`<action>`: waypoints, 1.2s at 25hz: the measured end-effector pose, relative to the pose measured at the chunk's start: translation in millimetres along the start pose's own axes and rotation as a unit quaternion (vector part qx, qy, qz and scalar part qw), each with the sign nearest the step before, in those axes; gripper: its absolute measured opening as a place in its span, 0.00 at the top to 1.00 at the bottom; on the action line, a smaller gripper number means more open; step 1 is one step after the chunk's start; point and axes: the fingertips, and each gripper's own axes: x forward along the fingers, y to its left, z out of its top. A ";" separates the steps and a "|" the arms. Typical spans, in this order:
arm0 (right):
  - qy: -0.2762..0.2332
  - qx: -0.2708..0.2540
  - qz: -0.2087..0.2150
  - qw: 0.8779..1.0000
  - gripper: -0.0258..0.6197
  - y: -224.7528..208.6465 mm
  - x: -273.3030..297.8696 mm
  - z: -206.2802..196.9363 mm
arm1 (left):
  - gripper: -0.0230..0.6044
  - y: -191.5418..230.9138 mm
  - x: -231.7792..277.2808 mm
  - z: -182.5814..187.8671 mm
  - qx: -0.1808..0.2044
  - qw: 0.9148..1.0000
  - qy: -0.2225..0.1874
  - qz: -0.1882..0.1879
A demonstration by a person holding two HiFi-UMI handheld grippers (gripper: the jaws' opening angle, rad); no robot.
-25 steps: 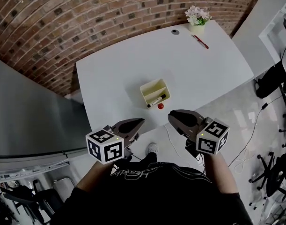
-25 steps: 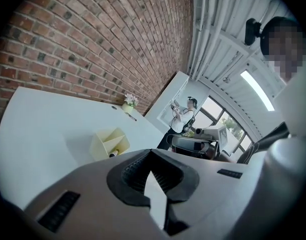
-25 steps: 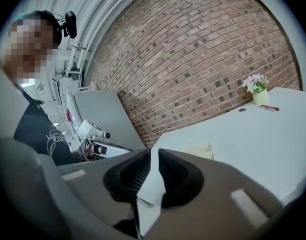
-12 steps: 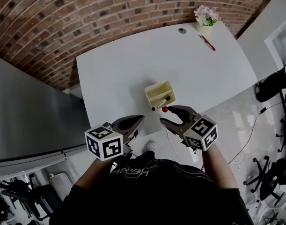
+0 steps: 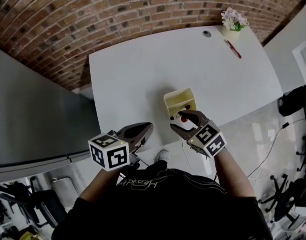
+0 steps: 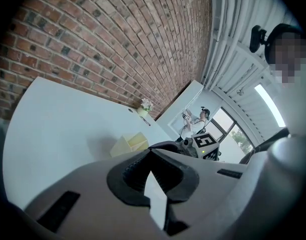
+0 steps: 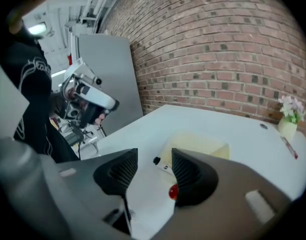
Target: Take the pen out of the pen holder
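A pale yellow pen holder lies near the front edge of the white table. A white pen with a black cap sticks out of it toward me. A small red ball rests beside the pen. My right gripper is at the holder's mouth; its jaws are opening, with the pen's capped end between them, untouched. My left gripper hangs shut and empty off the table's front edge, left of the holder.
At the far right corner stand a small flower pot, a red pen and a small round disc. A brick wall runs behind the table and a grey cabinet stands at its left.
My right gripper dropped and moved forward to the pen's protruding end, rolling as it went, and its jaws spread from nearly shut to wide. The left gripper drifted slightly forward.
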 end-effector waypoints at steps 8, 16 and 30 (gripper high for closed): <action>0.041 -0.054 0.001 0.998 0.65 -2.8 16.9 -11.5 | 0.96 7.6 -21.6 -4.8 -0.025 0.999 -0.018 0.026; 0.070 -0.121 -0.026 0.990 0.66 -9.5 34.0 -27.8 | 0.96 23.4 -41.4 -13.9 -0.067 0.995 -0.049 0.053; 0.052 -0.106 -0.039 0.992 0.73 -18.2 36.2 -25.0 | 0.96 39.8 -59.6 -8.0 -0.106 0.987 -0.084 0.085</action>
